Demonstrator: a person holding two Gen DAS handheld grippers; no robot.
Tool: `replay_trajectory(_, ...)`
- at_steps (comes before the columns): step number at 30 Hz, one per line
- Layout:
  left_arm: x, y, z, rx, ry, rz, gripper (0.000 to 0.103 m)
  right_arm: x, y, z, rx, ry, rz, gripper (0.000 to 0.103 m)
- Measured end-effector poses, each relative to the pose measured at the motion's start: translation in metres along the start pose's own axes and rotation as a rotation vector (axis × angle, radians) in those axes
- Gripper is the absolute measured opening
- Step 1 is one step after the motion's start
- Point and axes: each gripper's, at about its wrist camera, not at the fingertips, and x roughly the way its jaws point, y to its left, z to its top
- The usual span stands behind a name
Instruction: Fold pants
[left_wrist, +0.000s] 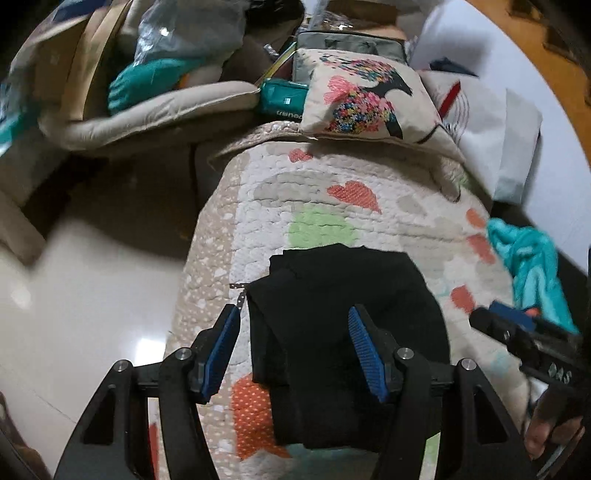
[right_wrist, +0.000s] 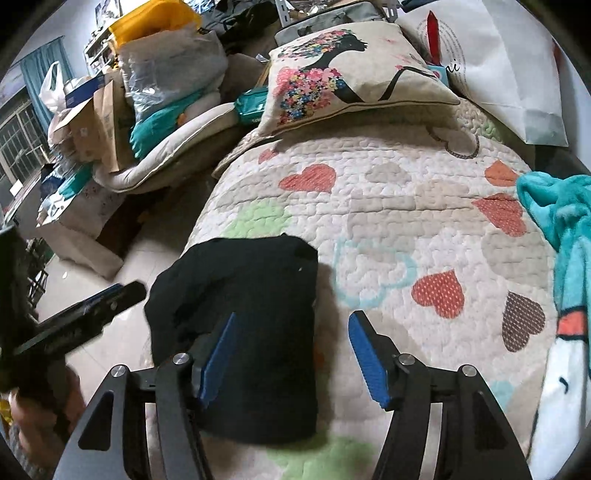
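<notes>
Our left gripper (left_wrist: 293, 349) hangs with jaws wide above the folded black pants (left_wrist: 343, 343), which lie on the heart quilt (left_wrist: 332, 192) near its left edge. Our right gripper (right_wrist: 291, 352) is also wide, holding nothing, beside the pants.

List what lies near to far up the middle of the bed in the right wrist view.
Folded black pants → quilt with hearts → cushion with the flower print → grey bag.
</notes>
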Motion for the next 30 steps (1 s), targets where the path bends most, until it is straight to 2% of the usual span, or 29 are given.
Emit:
replay_trajectory(7,0.013,-0.012,-0.004,0.051,0.039,0.067,0.06,0.02,-0.031,-0.003,0.094,-0.009,0.021,0.069)
replay_trajectory(14,0.02,-0.02,-0.008,0.08,0.058,0.092,0.06,0.025,-0.04,-0.005,0.131,-0.01,0.037,0.07)
replay_trajectory(30,0.02,-0.014,-0.011,0.056,0.087,0.081,0.06,0.027,-0.036,-0.013,0.118,-0.005,0.024,0.073)
